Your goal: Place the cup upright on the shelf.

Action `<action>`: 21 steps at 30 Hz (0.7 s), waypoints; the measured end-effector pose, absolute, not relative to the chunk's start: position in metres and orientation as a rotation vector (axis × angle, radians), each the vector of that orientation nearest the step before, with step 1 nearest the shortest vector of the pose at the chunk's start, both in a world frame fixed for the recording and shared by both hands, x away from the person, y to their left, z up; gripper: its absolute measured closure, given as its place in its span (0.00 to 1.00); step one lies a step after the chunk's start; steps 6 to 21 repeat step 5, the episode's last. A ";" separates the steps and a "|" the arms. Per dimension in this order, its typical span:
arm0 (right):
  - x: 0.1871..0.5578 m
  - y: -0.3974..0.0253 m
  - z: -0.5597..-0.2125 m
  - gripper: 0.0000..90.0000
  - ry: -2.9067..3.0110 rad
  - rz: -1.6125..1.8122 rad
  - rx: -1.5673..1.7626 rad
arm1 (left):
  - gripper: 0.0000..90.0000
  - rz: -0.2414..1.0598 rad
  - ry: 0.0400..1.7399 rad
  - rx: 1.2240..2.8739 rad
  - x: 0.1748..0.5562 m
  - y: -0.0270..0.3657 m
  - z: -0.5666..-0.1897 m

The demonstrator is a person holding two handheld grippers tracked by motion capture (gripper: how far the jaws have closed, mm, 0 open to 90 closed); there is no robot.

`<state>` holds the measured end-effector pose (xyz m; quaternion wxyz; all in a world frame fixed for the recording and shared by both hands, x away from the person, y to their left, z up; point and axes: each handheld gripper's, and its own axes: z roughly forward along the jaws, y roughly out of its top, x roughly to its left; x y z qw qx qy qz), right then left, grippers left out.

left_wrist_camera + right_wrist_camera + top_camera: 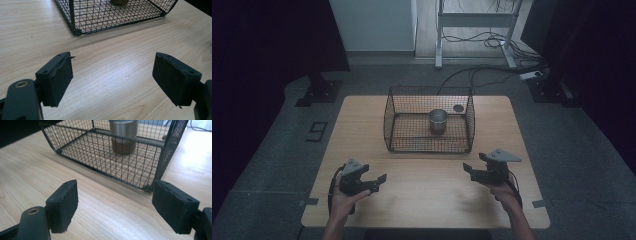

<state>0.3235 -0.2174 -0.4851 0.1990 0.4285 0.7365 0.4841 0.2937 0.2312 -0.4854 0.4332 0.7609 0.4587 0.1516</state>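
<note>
Metal cup (438,120) stood upright inside the black wire basket (398,117), on its mesh floor toward the right and rear, well apart from both of your grippers. In your right gripper view the cup (124,135) showed as a steel cylinder behind the basket's near wall (100,157). The basket sat on the wooden table (427,200) around the middle of its width, closer to the far edge than to your near edge. A small dark round object (458,108) lay on the table beyond the basket's far right corner; I cannot tell what it was. You held your left gripper (381,183) low over the near left part of the table, jaws spread wide with nothing between them but bare wood, as your left gripper view (112,77) confirmed. You held your right gripper (474,167) over the near right part, jaws likewise wide apart and empty (115,202), pointing toward the basket's near right corner.
</note>
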 end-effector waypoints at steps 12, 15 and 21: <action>0.325 -0.218 -0.492 0.22 2.066 1.326 1.221 | 0.18 0.379 1.144 1.893 0.294 0.231 -0.485; 0.325 -0.218 -0.492 0.22 2.066 1.326 1.221 | 0.18 0.379 1.144 1.893 0.294 0.231 -0.485; 0.325 -0.218 -0.492 0.22 2.066 1.326 1.221 | 0.18 0.379 1.144 1.893 0.294 0.231 -0.485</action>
